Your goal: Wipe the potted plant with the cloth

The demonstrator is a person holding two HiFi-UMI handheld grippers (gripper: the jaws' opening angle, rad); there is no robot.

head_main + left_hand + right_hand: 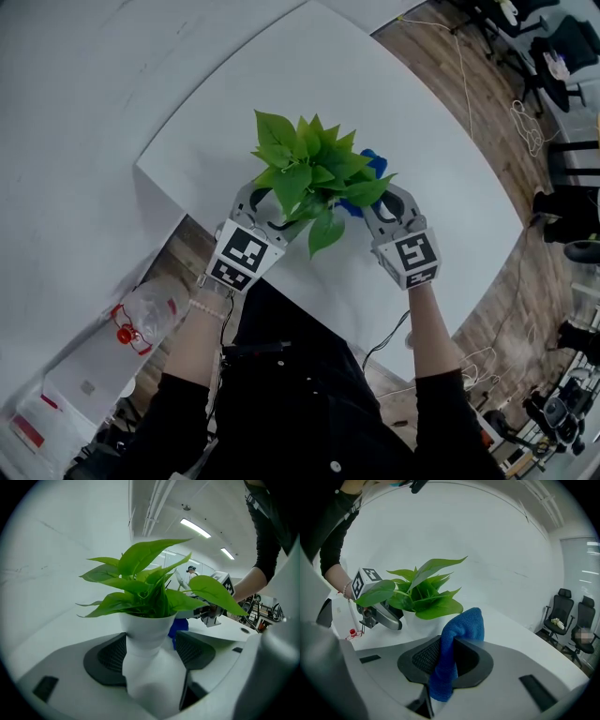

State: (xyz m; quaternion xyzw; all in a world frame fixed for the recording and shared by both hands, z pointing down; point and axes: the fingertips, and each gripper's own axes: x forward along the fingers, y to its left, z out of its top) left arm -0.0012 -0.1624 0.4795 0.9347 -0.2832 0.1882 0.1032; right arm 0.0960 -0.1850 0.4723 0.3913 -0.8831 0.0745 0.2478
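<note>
Left gripper (pixel 150 644) closed on the white pot (pixel 146 631) of the potted plant (pixel 309 173); right gripper (pixel 450 654) pinches a folded blue cloth (pixel 458 632) just beside the foliage.

The plant sits over the white table (pixel 441 159); the pot looks light, smooth and probably slippery, so holding its narrow lower body seems sound; the leaves (pixel 140 557) are thin, floppy and easily torn, so wipe lightly; the cloth is soft and limp; overlapping leaves shield each other; a clear plastic bottle (pixel 150 314) lies well apart.
</note>
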